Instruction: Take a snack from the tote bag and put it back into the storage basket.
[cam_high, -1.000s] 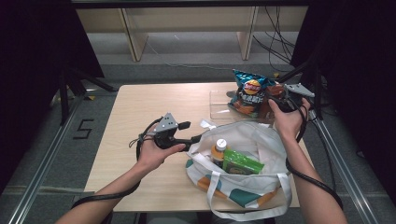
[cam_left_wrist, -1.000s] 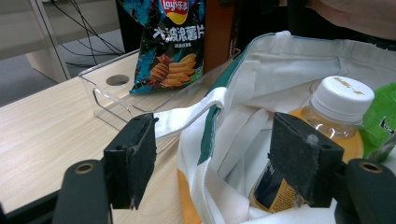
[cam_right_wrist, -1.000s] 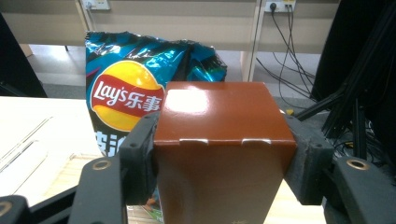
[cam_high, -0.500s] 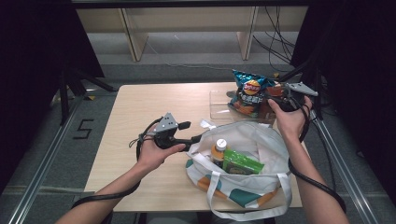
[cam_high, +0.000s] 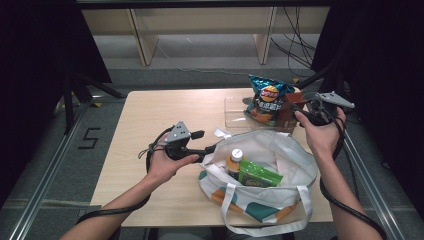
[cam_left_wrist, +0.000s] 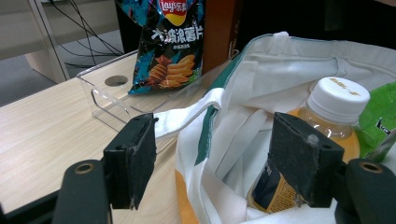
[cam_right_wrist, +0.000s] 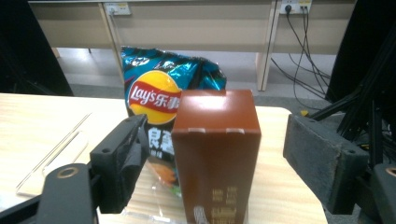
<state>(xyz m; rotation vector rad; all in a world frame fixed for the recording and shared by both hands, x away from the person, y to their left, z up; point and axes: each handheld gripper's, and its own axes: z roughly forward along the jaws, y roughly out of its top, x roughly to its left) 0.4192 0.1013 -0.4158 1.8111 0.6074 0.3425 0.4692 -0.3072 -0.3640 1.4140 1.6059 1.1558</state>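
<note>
At the table's far right, right tongs (cam_right_wrist: 212, 154) level, jaws just spread wide, brown carton (cam_right_wrist: 217, 154) unclamped between them.

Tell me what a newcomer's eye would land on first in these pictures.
First, the white tote bag at the table's near edge, holding a white-capped bottle and a green packet. Next, the blue chip bag standing in the clear tray at the far right, a brown carton beside it, between the right hand-held gripper's open jaws.
</note>
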